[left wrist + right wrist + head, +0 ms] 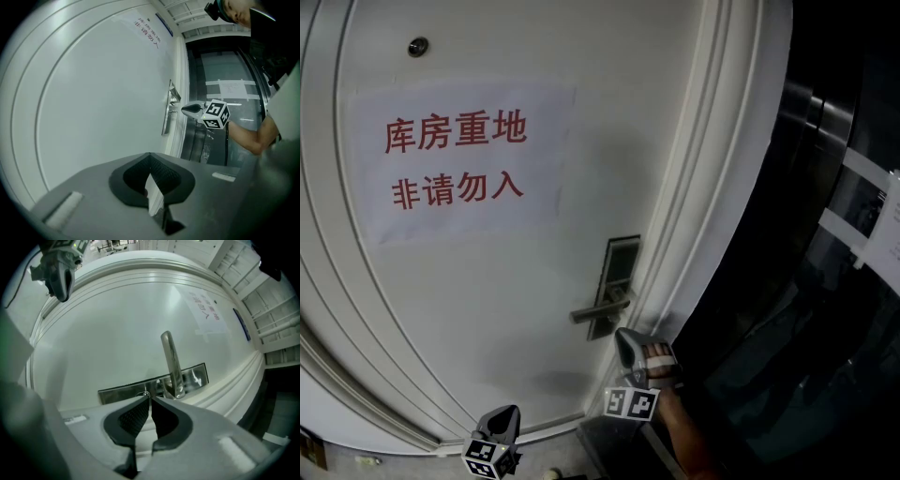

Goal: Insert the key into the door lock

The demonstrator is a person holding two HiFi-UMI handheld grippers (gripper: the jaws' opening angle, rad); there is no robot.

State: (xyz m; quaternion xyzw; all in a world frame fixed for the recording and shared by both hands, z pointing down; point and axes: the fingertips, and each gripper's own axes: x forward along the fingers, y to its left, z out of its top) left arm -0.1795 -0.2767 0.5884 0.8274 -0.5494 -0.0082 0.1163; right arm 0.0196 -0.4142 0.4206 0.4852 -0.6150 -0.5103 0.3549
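The lock plate (pixel 121 393) sits at the right edge of the white door (pixel 487 309), lower centre in the head view, with the lever handle (pixel 171 363) sticking out of it. The right gripper (pixel 150 398) hovers just in front of this plate, its jaws pressed together to a thin slit. Right at their tips, in the middle of the right gripper view, a small round mark (pixel 146 394) shows on the plate, which is probably the keyhole. No key can be made out. If one is pinched there, it lies edge-on in the slit and is hidden.

The left gripper (pixel 150 157) hangs low and well apart from the lock, at the bottom left of the head view. Its jaws are closed at the tips, with nothing clearly between them.

To do this step well, the right gripper should line its slit up square with the round mark, keep just below the handle without brushing it, and push straight in without tilting. Pinching firmly should stop a thin blade from twisting on contact. The likely fault is a slanted approach that scrapes the plate beside the hole.
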